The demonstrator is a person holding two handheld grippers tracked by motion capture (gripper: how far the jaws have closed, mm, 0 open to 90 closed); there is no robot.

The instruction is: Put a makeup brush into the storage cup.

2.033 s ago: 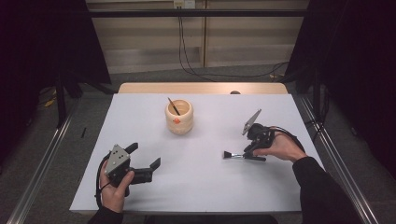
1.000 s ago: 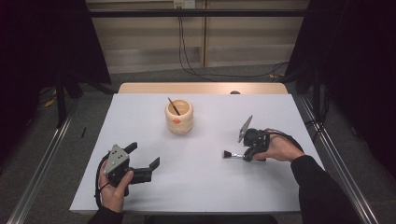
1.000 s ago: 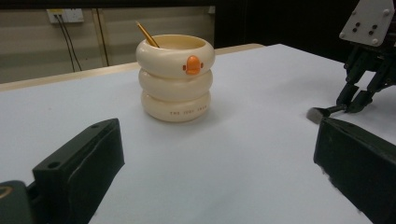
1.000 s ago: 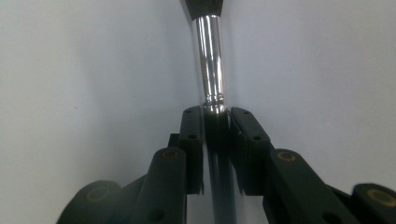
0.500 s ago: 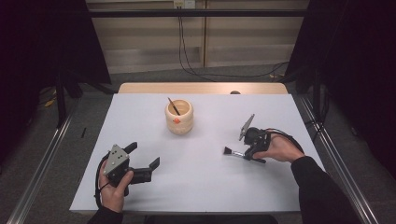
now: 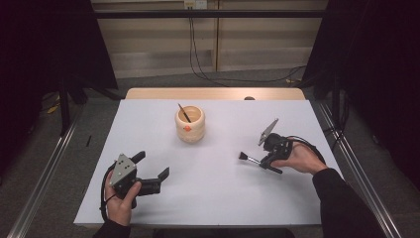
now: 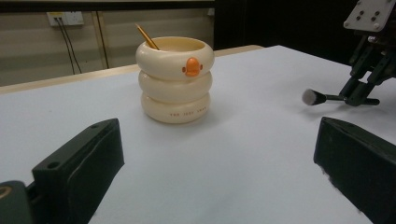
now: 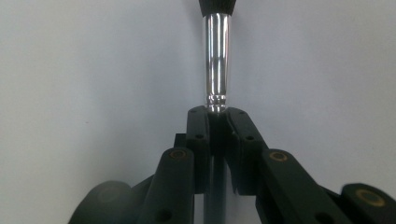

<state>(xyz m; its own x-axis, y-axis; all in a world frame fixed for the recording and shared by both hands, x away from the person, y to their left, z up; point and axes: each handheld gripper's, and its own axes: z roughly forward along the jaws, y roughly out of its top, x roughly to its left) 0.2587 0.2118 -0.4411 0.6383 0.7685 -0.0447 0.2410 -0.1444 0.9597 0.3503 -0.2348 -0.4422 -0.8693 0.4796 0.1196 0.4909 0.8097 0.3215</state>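
So the right gripper (image 6: pixel 261 160) has its fingers clamped tight on the makeup brush (image 8: pixel 217 60), low over the bench (image 6: pixel 213 198) on the right side. Pickup looks done; dropping it in the duck cup (image 6: pixel 190 124) is probably what's left. Left gripper (image 6: pixel 148 173) sits wide open, holding nothing. Plenty of bare bench between brush and cup, edges well away.

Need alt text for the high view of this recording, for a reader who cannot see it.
The right gripper is shut on a makeup brush low over a white table. At near left, the left gripper rests open. A cream ringed cup holding a thin stick stands farther back.
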